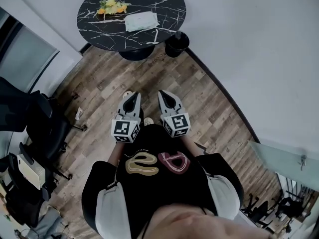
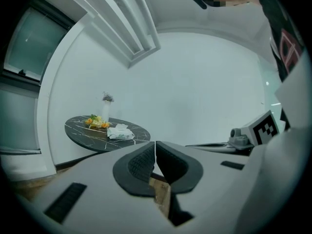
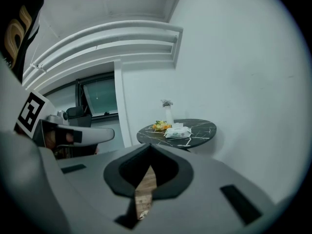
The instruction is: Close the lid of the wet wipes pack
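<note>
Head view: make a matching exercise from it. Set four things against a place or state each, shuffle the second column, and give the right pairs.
Things
1. wet wipes pack
2. yellow-orange bunch
3. black round object
4. left gripper

Places or states
A. on the wood floor, beside the foot of the table
B. jaws together, held over the floor, well short of the table
C. near the middle of the table
D. on the table, toward its left edge

Pairs: 1-C, 2-D, 3-A, 4-B
</note>
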`<state>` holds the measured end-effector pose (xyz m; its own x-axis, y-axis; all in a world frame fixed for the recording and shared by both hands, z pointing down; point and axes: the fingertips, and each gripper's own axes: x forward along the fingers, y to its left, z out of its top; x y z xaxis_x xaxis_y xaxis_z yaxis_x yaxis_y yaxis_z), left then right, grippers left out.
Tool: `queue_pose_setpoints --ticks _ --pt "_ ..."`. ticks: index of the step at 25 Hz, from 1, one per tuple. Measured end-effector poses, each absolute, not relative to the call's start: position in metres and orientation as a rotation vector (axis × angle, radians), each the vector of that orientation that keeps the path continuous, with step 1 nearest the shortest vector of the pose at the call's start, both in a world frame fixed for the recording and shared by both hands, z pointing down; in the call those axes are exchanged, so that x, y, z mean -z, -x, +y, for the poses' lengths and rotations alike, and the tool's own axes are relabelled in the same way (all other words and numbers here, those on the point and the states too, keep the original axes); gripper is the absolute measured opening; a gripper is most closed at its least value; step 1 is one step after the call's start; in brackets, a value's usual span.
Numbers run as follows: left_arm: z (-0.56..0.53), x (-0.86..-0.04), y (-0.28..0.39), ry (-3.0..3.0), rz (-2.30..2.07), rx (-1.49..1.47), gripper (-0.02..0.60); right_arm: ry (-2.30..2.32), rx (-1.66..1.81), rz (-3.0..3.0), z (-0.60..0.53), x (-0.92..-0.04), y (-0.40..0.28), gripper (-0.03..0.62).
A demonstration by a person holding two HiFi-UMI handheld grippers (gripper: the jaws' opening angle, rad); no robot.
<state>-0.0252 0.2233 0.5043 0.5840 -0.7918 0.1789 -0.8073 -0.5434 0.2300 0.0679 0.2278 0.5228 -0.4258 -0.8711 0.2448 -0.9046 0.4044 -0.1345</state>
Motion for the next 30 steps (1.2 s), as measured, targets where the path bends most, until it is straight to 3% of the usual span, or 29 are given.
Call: queue_pose_setpoints --ticks 30 --pt "-0.015 -0.509 0.076 -2.568 -1.179 -0.128 0.021 -1.763 -0.388 -2.378 0.012 -0.518 -0.029 0.011"
